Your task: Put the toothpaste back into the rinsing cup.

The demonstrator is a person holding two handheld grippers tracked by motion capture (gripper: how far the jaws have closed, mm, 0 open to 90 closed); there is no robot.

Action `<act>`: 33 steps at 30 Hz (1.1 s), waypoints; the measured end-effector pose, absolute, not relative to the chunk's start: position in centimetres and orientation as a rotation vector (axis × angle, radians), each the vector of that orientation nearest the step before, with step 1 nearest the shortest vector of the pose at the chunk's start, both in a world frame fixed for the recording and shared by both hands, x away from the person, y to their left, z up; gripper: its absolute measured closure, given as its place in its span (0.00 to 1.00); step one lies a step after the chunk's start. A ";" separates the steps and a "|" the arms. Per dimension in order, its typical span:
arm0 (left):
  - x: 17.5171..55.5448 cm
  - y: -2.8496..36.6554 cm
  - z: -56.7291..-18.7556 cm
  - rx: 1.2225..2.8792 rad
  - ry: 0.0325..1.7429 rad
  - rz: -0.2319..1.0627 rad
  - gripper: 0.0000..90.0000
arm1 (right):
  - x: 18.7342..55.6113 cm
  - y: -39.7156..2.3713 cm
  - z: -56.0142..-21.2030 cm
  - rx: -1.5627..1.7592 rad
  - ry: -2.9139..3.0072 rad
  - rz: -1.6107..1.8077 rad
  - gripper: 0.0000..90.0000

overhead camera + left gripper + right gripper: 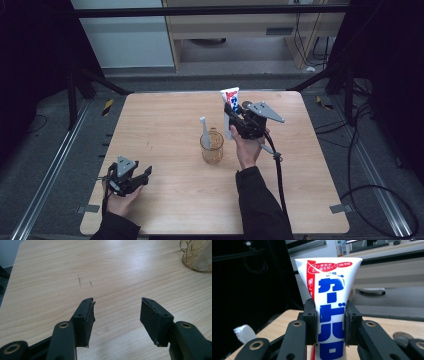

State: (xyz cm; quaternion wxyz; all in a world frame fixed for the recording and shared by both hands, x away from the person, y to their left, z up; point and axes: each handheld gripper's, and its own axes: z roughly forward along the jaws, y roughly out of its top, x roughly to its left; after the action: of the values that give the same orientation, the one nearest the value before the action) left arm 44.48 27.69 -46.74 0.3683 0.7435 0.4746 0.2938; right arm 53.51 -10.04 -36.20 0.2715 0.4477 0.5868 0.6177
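A white toothpaste tube (229,103) with blue and red print stands upright between the jaws of my right gripper (231,116), which is shut on it above the table, just right of a clear amber glass mug (212,146). In the right gripper view the tube (330,302) is clamped at mid-height by both pads of the gripper (330,326). A white toothbrush (204,131) leans in the mug; its bristle head (244,333) shows at lower left. My left gripper (142,176) rests near the table's front left, open (117,315) over bare wood.
The wooden table (165,115) has metal rails along both sides. The mug's base (197,257) appears at the top right of the left gripper view. A small round metal disc (401,337) lies on the table beside the right gripper.
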 end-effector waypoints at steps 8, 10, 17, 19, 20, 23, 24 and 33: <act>44.5 27.6 -46.8 1.913 1.218 0.752 0.49 | 54.1 -8.5 -36.9 1.196 1.572 1.694 0.77; 44.5 27.6 -46.8 1.912 1.217 0.753 0.49 | 54.3 -8.2 -37.1 1.195 1.576 1.693 0.77; 44.6 27.6 -46.8 1.909 1.220 0.752 0.49 | 54.9 -7.2 -37.8 1.189 1.593 1.686 0.77; 44.6 27.6 -46.8 1.906 1.221 0.752 0.49 | 55.1 -7.0 -38.1 1.195 1.599 1.682 0.77; 44.6 27.6 -46.8 1.906 1.221 0.752 0.49 | 55.1 -6.9 -38.3 1.195 1.601 1.679 0.77; 44.6 27.6 -46.8 1.909 1.220 0.753 0.49 | 55.2 -6.6 -38.7 1.202 1.610 1.672 0.77; 44.6 27.6 -46.8 1.908 1.220 0.753 0.49 | 55.2 -6.5 -38.8 1.205 1.612 1.671 0.77; 44.6 27.6 -46.8 1.907 1.222 0.754 0.49 | 55.4 -6.0 -39.8 1.211 1.646 1.643 0.76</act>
State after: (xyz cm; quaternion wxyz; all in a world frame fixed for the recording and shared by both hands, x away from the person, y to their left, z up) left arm 44.57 27.62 -46.78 0.3681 0.7427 0.4759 0.2938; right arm 55.42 -5.95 -39.80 0.2567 0.4463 0.6067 0.6056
